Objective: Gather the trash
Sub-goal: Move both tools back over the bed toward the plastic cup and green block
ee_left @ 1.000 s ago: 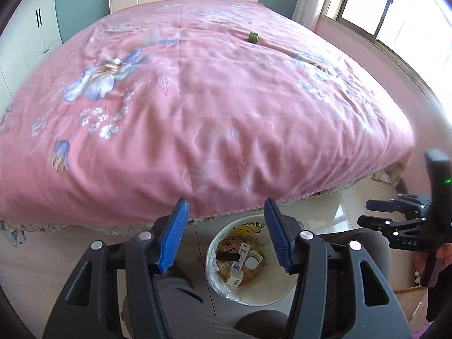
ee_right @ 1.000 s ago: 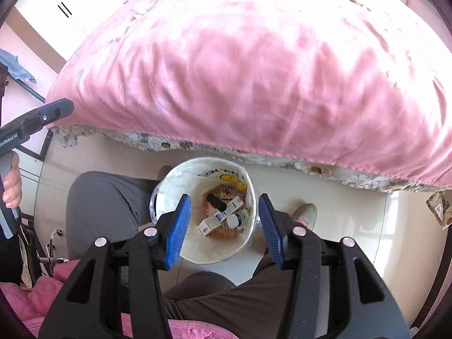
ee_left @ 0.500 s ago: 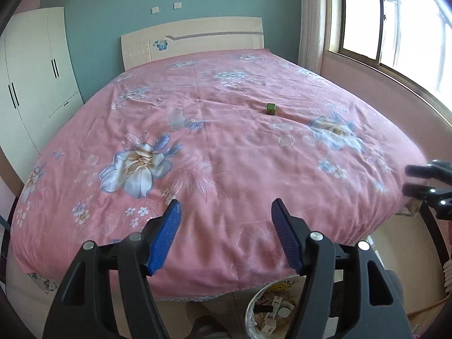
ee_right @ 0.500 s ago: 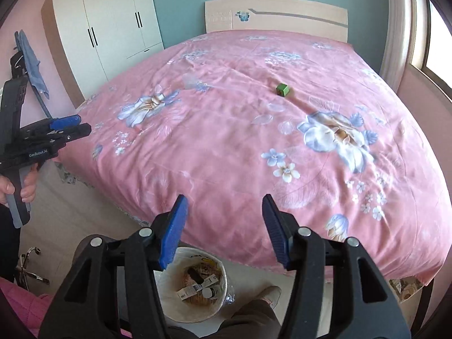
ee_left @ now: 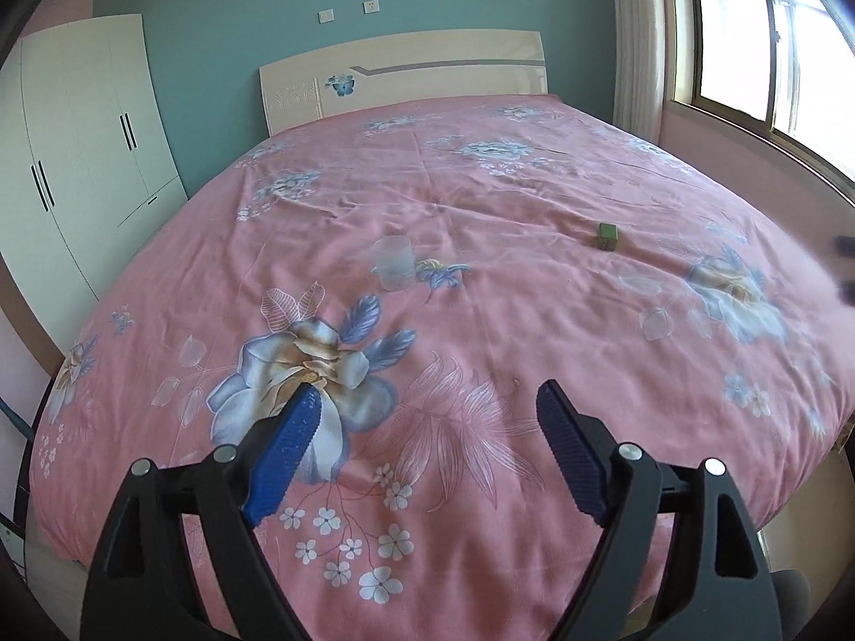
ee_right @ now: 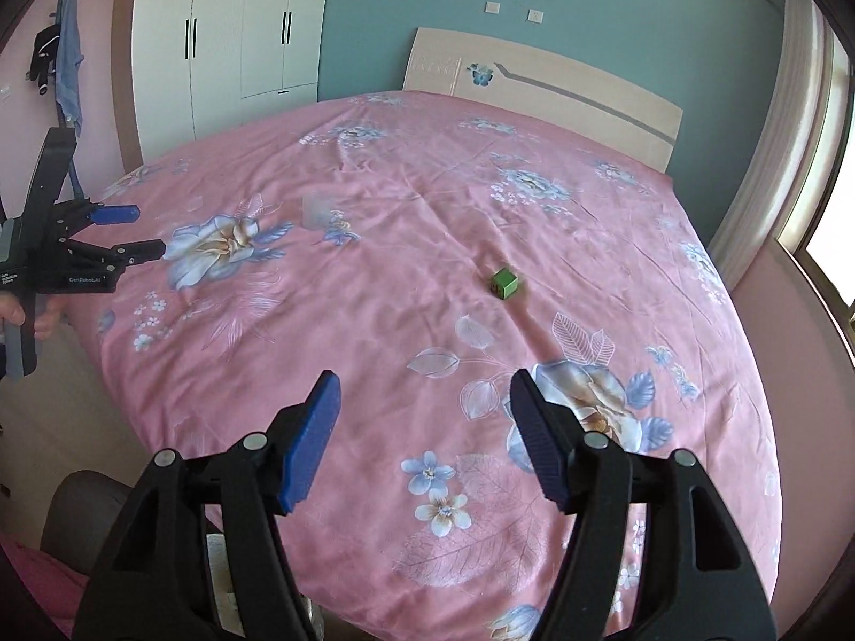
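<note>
Two trash items, one clear plastic cup (ee_left: 394, 263) and one green cube (ee_right: 504, 283), lay on the pink bedspread (ee_left: 481, 320), well beyond both grippers; the left gripper (ee_left: 427, 446) and the right gripper (ee_right: 425, 432) were opening, with nothing between the jaws.

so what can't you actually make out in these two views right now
- Green box on the bed: too small in both views to read any label.
- Clear cup: faint and see-through; its contents cannot be told in the left wrist view, and it is hazier still in the right.
- Right gripper: cut off by the left wrist view's right edge, blurred.
- Trash bin: in neither view.
</note>
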The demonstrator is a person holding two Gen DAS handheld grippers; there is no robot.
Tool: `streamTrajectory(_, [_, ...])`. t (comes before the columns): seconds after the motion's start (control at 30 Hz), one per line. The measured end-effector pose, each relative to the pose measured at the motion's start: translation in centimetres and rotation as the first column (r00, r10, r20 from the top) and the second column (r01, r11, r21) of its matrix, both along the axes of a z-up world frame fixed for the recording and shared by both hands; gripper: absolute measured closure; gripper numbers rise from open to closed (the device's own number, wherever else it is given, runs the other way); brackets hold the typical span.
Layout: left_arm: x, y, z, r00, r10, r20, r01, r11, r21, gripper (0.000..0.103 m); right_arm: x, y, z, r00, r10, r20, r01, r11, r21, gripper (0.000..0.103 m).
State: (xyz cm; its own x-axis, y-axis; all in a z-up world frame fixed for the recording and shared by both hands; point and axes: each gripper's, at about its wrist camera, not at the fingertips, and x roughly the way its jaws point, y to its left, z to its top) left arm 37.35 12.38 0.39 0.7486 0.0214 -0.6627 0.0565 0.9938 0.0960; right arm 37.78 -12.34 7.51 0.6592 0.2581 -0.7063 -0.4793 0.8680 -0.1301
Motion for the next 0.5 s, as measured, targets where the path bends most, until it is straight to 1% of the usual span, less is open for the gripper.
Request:
streamTrajectory(0.17, [5.9,1.1,-2.1,1.0,0.014,-0.008,-0.014,1.0,0.005,0.017,6.5,0.8,-2.3,1.0,0.003,-0.026,-0.004,0.999,-0.037,0.035])
streamTrajectory(0.27, [9.5,1.4,-3.7,1.0,-0.002,-0.03,0.002,1.0,0.01,0.014,10.2,1.2,-4.4,0.999,-0.004,-0.052,0.001,0.998,-0.055,0.035])
streamTrajectory(0.37, [13.0,1.7,-5.4,0.999,-0.009,-0.037,0.009,1.0,0.013,0.014,13.9,1.7,-6.7,0.997,-0.008,-0.083,0.002,0.997,-0.08,0.035])
streamTrajectory(0.43, [15.2,2.1,-6.7,0.998,0.0,-0.056,0.0,1.0,-0.002,0.014,16.3,1.9,-8.4,0.994,-0.018,-0.106,0.008,0.995,-0.099,0.035])
streamTrajectory(0.5, [17.3,2.6,-8.0,0.997,0.001,-0.077,-0.004,0.999,-0.037,0.014,18.7,2.0,-10.1,0.991,-0.034,-0.126,0.019,0.993,-0.119,0.035])
